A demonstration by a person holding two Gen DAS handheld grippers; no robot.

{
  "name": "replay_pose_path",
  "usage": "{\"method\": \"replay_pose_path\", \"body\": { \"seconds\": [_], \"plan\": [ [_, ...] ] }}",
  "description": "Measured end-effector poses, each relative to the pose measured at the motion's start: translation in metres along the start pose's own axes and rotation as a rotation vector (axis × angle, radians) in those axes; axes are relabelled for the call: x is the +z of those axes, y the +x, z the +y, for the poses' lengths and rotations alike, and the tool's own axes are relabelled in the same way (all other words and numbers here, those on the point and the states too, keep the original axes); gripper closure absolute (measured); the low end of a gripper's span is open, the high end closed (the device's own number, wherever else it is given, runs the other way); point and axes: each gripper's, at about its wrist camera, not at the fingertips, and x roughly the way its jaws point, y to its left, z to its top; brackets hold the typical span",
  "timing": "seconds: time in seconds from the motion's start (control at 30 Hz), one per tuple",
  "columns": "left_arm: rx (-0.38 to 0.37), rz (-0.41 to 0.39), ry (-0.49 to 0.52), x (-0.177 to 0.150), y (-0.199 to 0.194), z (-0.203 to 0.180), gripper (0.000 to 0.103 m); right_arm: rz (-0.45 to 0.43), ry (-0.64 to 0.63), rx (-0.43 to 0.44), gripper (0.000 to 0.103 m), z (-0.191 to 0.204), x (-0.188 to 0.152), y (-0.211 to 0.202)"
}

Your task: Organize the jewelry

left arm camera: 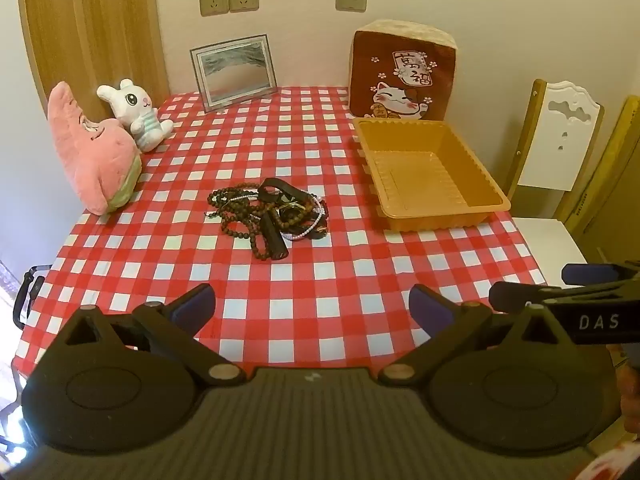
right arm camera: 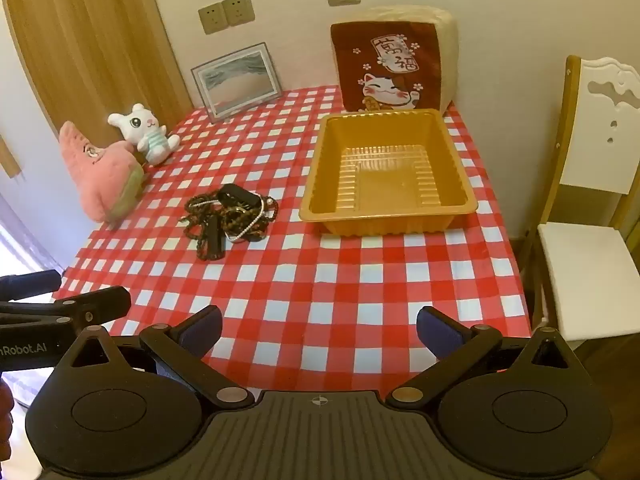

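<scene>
A tangled pile of jewelry [left arm camera: 268, 214], with dark bead strings, a pearl strand and black bands, lies mid-table; it also shows in the right wrist view [right arm camera: 230, 220]. An empty orange plastic tray [left arm camera: 426, 172] stands to its right, also in the right wrist view [right arm camera: 386, 172]. My left gripper [left arm camera: 312, 312] is open and empty above the table's near edge. My right gripper [right arm camera: 320, 330] is open and empty, also near the front edge, right of the left one. Each gripper's fingers show at the edge of the other's view.
A red-and-white checked cloth [left arm camera: 320, 136] covers the table. A pink plush [left arm camera: 90, 152] and a white bunny plush [left arm camera: 138, 114] sit at the left. A picture frame [left arm camera: 234, 72] and a cat cushion [left arm camera: 402, 74] lean on the back wall. A white chair [right arm camera: 580, 208] stands at the right.
</scene>
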Motion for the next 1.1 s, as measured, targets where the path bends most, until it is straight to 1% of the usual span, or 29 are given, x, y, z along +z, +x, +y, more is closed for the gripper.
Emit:
{"method": "replay_pose_path", "body": {
  "seconds": [0.27,0.3,1.1],
  "plan": [
    [-0.006,0.002,-0.003,0.0008,-0.0026,-0.0047,0.0,-0.006,0.001,0.001,0.0,0.0005,-0.0001,-0.0006],
    [-0.009,0.006,-0.008,0.0027,0.0002,0.0009,0.0,-0.003,0.006,0.014,0.0,-0.0023,-0.0004,-0.0004],
    [-0.012,0.003,-0.01,0.0037,-0.0009,-0.0016,0.0,-0.007,0.005,0.014,0.0,0.0001,0.0002,-0.0014]
  ]
}}
